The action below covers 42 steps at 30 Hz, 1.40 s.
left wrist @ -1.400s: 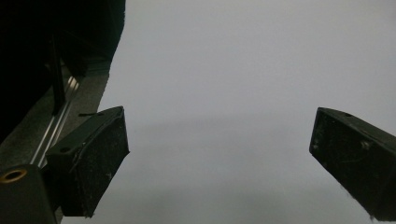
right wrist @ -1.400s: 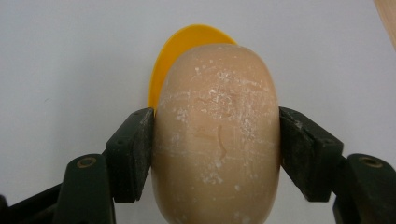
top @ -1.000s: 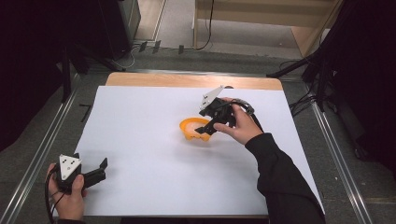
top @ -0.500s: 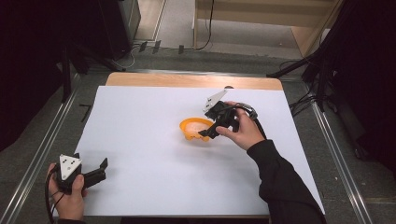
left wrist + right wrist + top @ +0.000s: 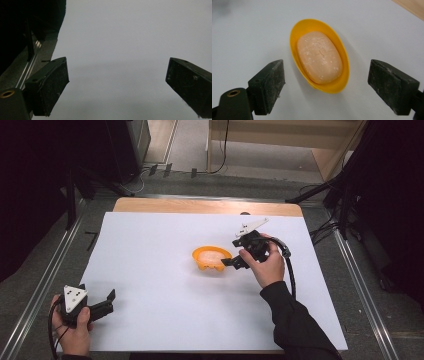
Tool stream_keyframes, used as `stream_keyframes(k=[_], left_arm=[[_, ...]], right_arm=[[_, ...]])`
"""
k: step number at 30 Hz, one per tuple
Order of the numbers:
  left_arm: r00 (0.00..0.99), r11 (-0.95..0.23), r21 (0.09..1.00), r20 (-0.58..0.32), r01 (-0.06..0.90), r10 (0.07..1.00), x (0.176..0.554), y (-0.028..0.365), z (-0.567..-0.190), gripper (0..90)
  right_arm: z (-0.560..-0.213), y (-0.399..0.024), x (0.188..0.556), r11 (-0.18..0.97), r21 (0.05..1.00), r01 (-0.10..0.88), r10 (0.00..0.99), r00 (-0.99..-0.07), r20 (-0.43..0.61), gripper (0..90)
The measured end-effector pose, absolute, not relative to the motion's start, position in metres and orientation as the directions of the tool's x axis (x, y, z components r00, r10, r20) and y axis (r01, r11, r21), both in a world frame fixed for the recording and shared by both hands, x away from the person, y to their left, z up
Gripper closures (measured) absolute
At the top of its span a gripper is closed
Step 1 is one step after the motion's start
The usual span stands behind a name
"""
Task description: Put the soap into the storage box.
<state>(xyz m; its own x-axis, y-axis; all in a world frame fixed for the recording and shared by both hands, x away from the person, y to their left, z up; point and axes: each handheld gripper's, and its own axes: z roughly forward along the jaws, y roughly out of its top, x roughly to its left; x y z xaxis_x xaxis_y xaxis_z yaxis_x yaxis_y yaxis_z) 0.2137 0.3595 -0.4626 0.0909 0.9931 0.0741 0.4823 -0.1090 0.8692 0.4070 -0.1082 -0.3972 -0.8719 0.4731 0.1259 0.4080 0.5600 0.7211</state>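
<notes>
A big white sheet covers most of the desk, and a strip of bare wood shows along the top edge of it in the high view. Metal rails run down both sides of the desk. The floor around it is grey, with black cables near the top of the frame. The far left and far right of the room are very dark, and what stands there is hard to make out. A wooden piece of furniture sits at the upper right, cut off by the frame.

No writing or labels can be read anywhere.

A yellow dish sits in the middle of the sheet. A pale orange soap lies inside it.

The right gripper is just to the right of the dish in the high view. Its fingers have just been opening and now stand wide. They are apart from the dish, which lies ahead of them, not between them. A dark sleeve runs down to the bottom right.

The left gripper is at the lower left, held by a hand that the bottom edge cuts off. Its fingers are wide apart too, over plain white sheet.
</notes>
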Motion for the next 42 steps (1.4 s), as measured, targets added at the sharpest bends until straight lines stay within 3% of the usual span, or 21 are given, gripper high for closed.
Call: stream_keyframes(k=[7, 9, 10, 15, 19, 22, 28, 34, 42], left_arm=[[0.097, -0.108, 0.873, 0.070, 0.476, 0.993, 0.213, 0.360, -0.463, 4.9], [0.098, -0.108, 0.873, 0.069, 0.476, 0.993, 0.213, 0.360, -0.463, 4.9], [0.097, -0.108, 0.872, 0.070, 0.477, 0.993, 0.213, 0.360, -0.463, 4.9], [0.098, -0.111, 0.872, 0.073, 0.477, 0.993, 0.213, 0.359, -0.462, 4.9], [0.102, -0.116, 0.871, 0.077, 0.478, 0.992, 0.213, 0.359, -0.462, 4.9], [0.103, -0.120, 0.870, 0.081, 0.478, 0.991, 0.213, 0.359, -0.462, 5.0], [0.103, -0.120, 0.870, 0.081, 0.478, 0.991, 0.213, 0.359, -0.462, 4.9], [0.102, -0.120, 0.871, 0.081, 0.476, 0.991, 0.213, 0.359, -0.463, 5.0], [0.102, -0.123, 0.870, 0.084, 0.478, 0.991, 0.213, 0.358, -0.463, 5.3]], right_arm=[[-0.410, -0.112, 0.399, 0.606, 0.703, 0.372, 0.474, -0.879, 0.057, 13.2], [-0.411, -0.116, 0.395, 0.571, 0.734, 0.367, 0.493, -0.868, 0.051, 10.7], [-0.411, -0.121, 0.393, 0.538, 0.762, 0.360, 0.501, -0.864, 0.054, 5.4], [-0.411, -0.135, 0.385, 0.486, 0.789, 0.375, 0.531, -0.844, 0.074, 0.0], [-0.415, -0.143, 0.379, 0.485, 0.779, 0.397, 0.540, -0.837, 0.090, 1.7], [-0.418, -0.150, 0.372, 0.484, 0.786, 0.386, 0.551, -0.832, 0.069, 12.4], [-0.429, -0.163, 0.365, 0.461, 0.786, 0.411, 0.564, -0.820, 0.097, 8.5], [-0.434, -0.172, 0.354, 0.454, 0.791, 0.411, 0.538, -0.834, 0.125, 13.9], [-0.442, -0.183, 0.346, 0.455, 0.797, 0.398, 0.577, -0.813, 0.077, 13.0]])
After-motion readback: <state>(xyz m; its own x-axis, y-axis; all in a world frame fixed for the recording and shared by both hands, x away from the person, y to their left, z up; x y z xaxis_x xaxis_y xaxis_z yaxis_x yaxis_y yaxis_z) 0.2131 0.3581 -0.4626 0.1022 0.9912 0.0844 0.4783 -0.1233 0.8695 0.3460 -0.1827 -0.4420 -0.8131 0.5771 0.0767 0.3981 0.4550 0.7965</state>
